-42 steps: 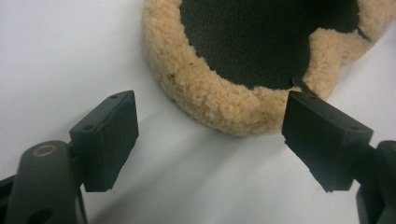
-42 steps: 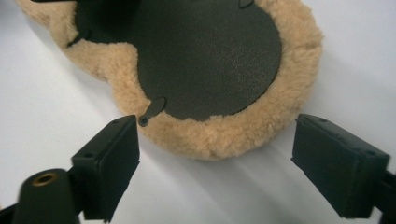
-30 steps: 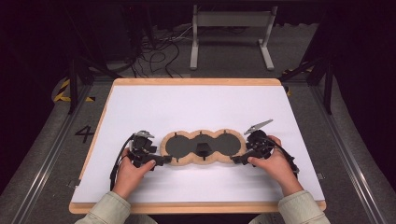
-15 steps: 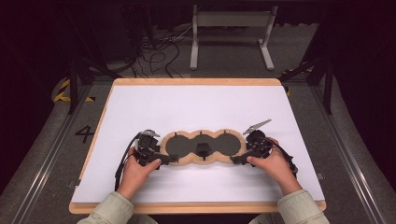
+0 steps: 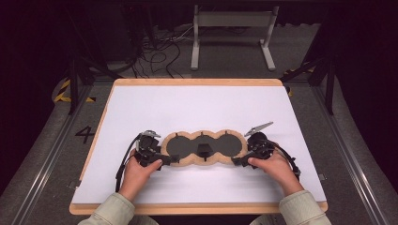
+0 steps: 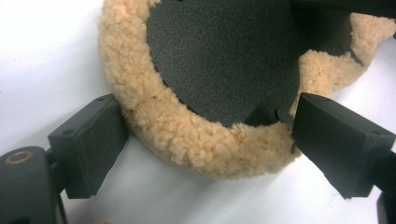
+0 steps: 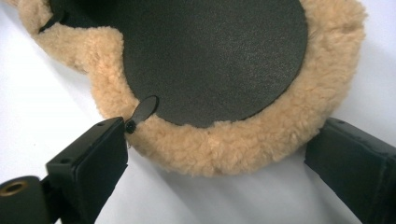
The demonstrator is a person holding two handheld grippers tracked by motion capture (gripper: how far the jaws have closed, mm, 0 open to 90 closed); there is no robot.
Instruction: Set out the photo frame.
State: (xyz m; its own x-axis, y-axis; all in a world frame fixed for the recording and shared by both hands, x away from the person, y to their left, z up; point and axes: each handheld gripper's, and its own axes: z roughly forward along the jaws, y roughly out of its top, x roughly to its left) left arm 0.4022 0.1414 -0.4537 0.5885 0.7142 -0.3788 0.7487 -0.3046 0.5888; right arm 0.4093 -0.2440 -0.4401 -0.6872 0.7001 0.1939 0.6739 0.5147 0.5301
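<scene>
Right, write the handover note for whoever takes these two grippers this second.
Left gripper: open, jaws on either side of the left end of the fleece-rimmed pad, not clamped.
Right gripper: open, jaws on either side of the pad's right end, not clamped.
The pad lies flat on the white table, near the person's edge, three black round panels facing up, a small black clip on the middle one.
Done: both grippers lined up at the two ends.
Left: probably close both on the fleece rim, then lift or fold; nothing is gripped yet.
</scene>
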